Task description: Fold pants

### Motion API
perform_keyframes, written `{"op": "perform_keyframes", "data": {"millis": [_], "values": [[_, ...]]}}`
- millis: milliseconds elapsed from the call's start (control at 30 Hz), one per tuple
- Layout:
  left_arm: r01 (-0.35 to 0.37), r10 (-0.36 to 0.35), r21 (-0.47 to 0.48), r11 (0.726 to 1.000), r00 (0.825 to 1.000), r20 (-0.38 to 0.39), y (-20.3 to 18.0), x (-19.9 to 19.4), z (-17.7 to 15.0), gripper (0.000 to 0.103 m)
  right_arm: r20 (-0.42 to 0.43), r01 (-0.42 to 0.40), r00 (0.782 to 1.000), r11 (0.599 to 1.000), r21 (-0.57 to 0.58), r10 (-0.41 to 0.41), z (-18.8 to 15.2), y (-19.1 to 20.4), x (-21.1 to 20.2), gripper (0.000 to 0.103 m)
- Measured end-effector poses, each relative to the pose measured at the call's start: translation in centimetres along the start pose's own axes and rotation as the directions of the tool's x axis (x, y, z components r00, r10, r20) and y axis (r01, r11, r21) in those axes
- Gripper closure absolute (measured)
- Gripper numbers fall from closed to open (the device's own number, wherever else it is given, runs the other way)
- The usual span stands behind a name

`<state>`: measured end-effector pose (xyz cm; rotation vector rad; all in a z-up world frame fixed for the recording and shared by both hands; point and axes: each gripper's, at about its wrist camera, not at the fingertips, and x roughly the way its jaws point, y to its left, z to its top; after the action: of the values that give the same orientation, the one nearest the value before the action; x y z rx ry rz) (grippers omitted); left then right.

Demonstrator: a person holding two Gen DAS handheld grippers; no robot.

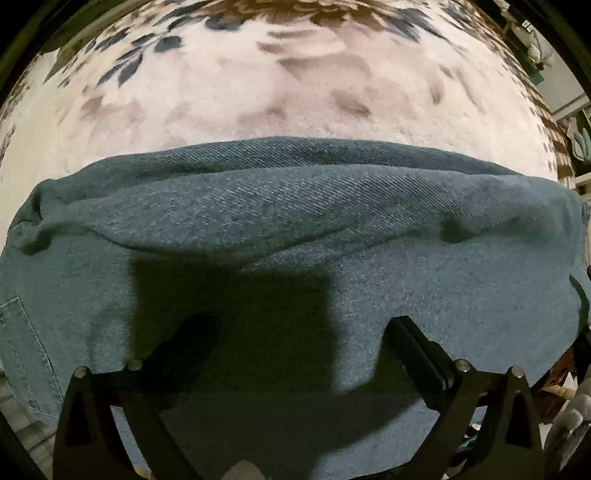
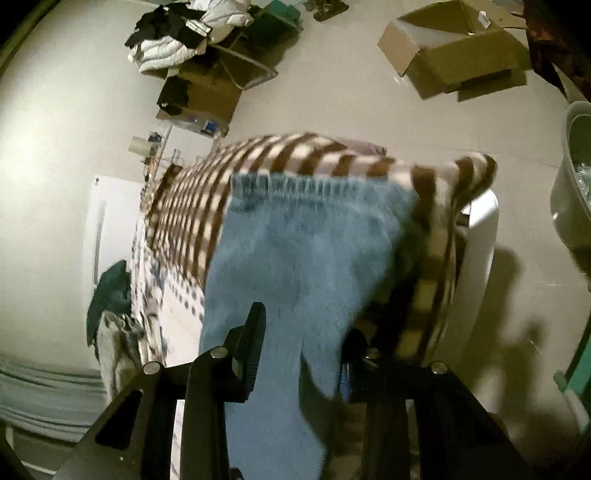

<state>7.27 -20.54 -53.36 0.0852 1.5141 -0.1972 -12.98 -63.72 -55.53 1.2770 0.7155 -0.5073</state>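
The blue denim pants (image 1: 295, 229) lie spread across a flowered bed cover (image 1: 288, 92) and fill the lower half of the left wrist view. My left gripper (image 1: 295, 328) hovers just over the denim with its jaws wide apart and nothing between them. In the right wrist view a pant leg (image 2: 303, 258) with a stitched hem hangs forward between the fingers. My right gripper (image 2: 303, 332) is shut on that cloth, held above a brown-and-white checked blanket (image 2: 207, 192).
In the right wrist view, the floor holds an open cardboard box (image 2: 454, 48), a pile of clothes (image 2: 184, 33), a flat cardboard sheet (image 2: 207, 96) and a grey bin (image 2: 576, 192) at the right. A white bed or chest edge (image 2: 480, 240) is below the blanket.
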Motion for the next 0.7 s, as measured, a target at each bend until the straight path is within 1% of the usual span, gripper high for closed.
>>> {"op": "perform_keyframes", "data": {"millis": [33, 67, 100, 133, 167, 200, 233, 267, 300, 367, 400, 467, 567, 633, 700], "values": [[-0.002, 0.002, -0.007, 1.000, 1.000, -0.005, 0.2, 0.1, 0.3, 0.000, -0.009, -0.004, 1.000, 1.000, 0.012, 0.004, 0.2, -0.3, 0.5, 0.067], [-0.005, 0.005, -0.013, 1.000, 1.000, -0.009, 0.0, 0.4, 0.7, 0.000, -0.015, 0.009, 1.000, 0.999, 0.032, -0.009, 0.7, -1.1, 1.0, 0.067], [-0.011, 0.010, -0.021, 1.000, 1.000, -0.013, 0.3, 0.4, 0.6, 0.000, -0.021, 0.001, 1.000, 0.999, 0.046, 0.000, 1.1, -1.7, 0.8, 0.067], [-0.015, 0.015, -0.026, 1.000, 1.000, -0.014, -1.1, 0.8, 2.0, 0.000, -0.025, -0.032, 0.999, 0.998, 0.061, 0.034, 1.8, -2.4, 0.9, 0.067], [-0.017, 0.017, -0.033, 0.999, 1.000, -0.014, -1.1, 0.7, 2.2, 0.000, -0.027, -0.048, 0.998, 0.997, 0.062, 0.049, 1.6, -2.2, 1.4, 0.066], [-0.020, 0.020, -0.040, 0.999, 1.000, -0.011, -1.6, 0.6, 2.3, 0.000, -0.037, -0.074, 0.996, 0.995, 0.062, 0.076, 2.0, -2.3, 1.5, 0.064], [-0.023, 0.022, -0.048, 0.999, 1.000, -0.006, -1.2, 0.6, 3.1, 0.000, -0.050, -0.109, 0.992, 0.992, 0.063, 0.112, 2.0, -1.6, 2.5, 0.064], [-0.025, 0.025, -0.054, 0.998, 1.000, 0.000, -1.4, 0.7, 3.4, 0.000, -0.059, -0.126, 0.990, 0.990, 0.059, 0.130, 1.9, -1.0, 3.3, 0.064], [-0.027, 0.027, -0.058, 0.998, 1.000, 0.004, -2.8, 1.4, 4.5, 0.000, -0.071, -0.141, 0.987, 0.989, 0.048, 0.144, 2.2, -0.8, 3.8, 0.064], [-0.025, 0.026, -0.064, 0.998, 1.000, 0.011, -2.7, 1.6, 4.7, 0.000, -0.090, -0.161, 0.983, 0.987, 0.009, 0.161, 2.3, -0.2, 4.8, 0.065], [-0.024, 0.025, -0.067, 0.997, 1.000, 0.014, -2.6, 1.5, 4.8, 0.000, -0.092, -0.151, 0.984, 0.988, -0.008, 0.150, 2.4, 0.1, 5.0, 0.073], [-0.025, 0.025, -0.067, 0.997, 1.000, 0.007, -2.9, 1.4, 5.0, 0.000, -0.093, -0.143, 0.986, 0.990, -0.015, 0.141, 2.4, 0.5, 4.9, 0.094], [-0.016, 0.015, -0.069, 0.997, 1.000, -0.008, -2.5, 1.4, 5.7, 0.000, -0.079, -0.144, 0.987, 0.988, -0.048, 0.140, 2.0, 2.0, 3.6, 0.095], [0.011, -0.011, -0.081, 0.997, 1.000, -0.008, -1.9, 1.1, 6.8, 0.000, -0.073, -0.162, 0.985, 0.983, -0.082, 0.156, 1.5, 4.1, 2.4, 0.095], [0.038, -0.038, -0.105, 0.994, 0.999, -0.003, -1.2, 0.1, 7.2, 0.000, -0.065, -0.162, 0.986, 0.979, -0.123, 0.155, 0.8, 6.2, 1.3, 0.095]]}}
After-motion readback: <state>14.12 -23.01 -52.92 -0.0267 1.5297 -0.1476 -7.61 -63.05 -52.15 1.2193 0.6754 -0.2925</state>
